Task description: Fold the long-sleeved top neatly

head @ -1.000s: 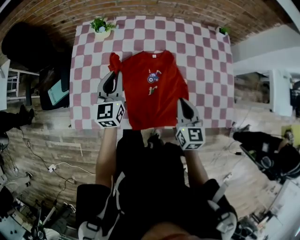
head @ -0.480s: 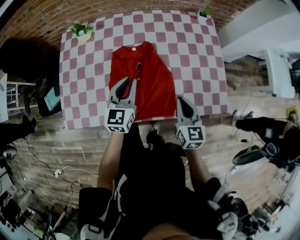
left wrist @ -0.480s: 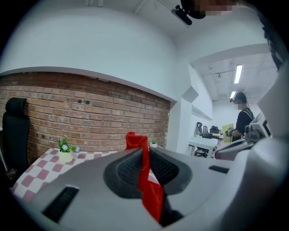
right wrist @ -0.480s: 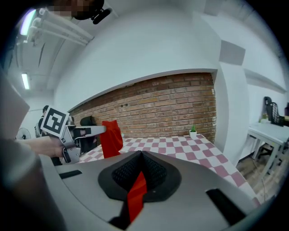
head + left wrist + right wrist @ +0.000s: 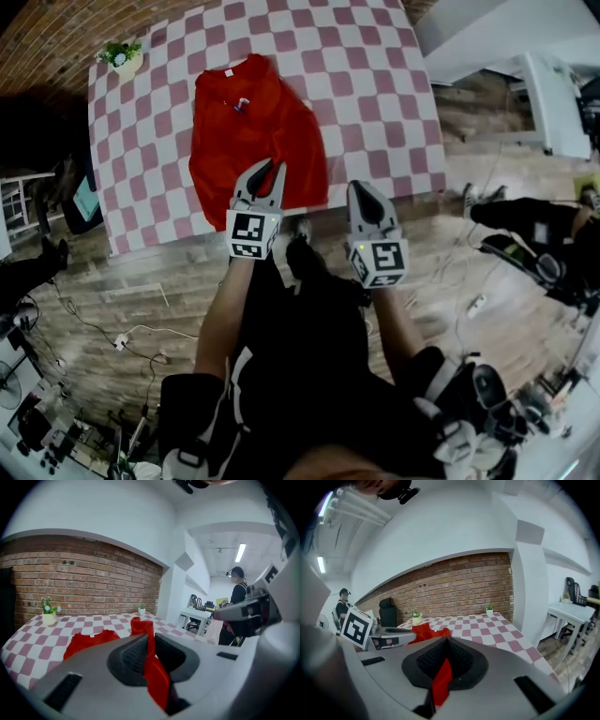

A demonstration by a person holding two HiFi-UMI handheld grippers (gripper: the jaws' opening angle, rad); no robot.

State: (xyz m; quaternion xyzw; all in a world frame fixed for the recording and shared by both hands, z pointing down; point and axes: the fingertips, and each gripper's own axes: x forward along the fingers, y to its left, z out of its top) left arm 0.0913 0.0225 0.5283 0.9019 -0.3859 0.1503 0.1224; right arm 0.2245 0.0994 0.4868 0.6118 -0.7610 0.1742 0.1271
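A brick-walled room with a wooden floor holds a table (image 5: 375, 84) covered in a red and white checked cloth, with a small potted plant (image 5: 122, 58) at a far corner. A red long-sleeved top (image 5: 239, 131) lies rumpled on the table and reaches its near edge. The left gripper (image 5: 270, 169) is clamped on a fold of the red cloth. The right gripper (image 5: 359, 187), just past the table's edge, is closed tight on a thin strip of the same cloth. The step looks like drawing the top taut, which would go best with both hands level, evenly tensioned, and the edges laid flat before letting go.
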